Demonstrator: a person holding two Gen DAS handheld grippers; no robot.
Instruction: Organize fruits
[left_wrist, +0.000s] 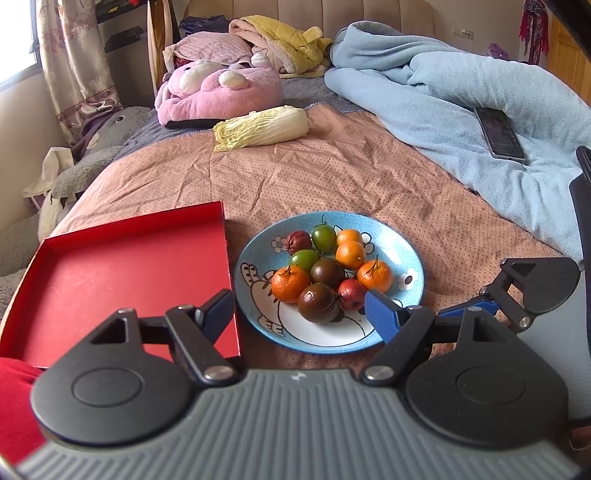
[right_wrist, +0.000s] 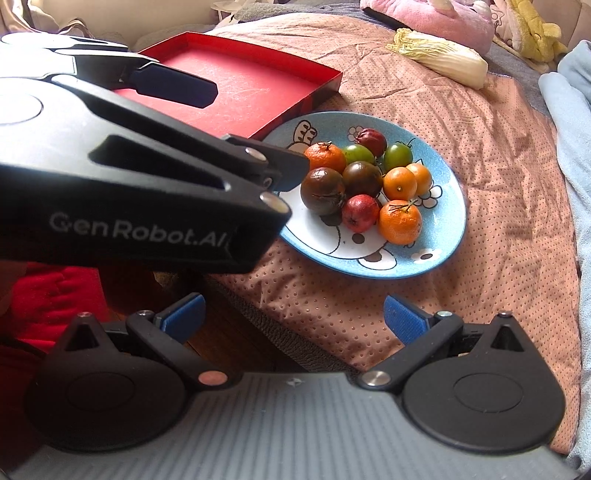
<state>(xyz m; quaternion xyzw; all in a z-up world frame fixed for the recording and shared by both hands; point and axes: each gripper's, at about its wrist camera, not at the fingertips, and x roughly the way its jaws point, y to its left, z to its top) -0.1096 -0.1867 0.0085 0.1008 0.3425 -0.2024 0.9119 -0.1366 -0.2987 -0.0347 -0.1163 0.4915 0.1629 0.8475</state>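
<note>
Both jaws of the left hand-held gripper stand spread, empty, its right finger over the near rim of the blue plate holding the fruits. Spread too, the right hand-held gripper hovers just short of that plate. Beside it lies a red tray, all on the bed.

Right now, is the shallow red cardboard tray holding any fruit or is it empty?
Empty. The shallow red cardboard tray shows only bare floor in both views; all the fruit sits on the blue cartoon-print plate beside it.
</note>
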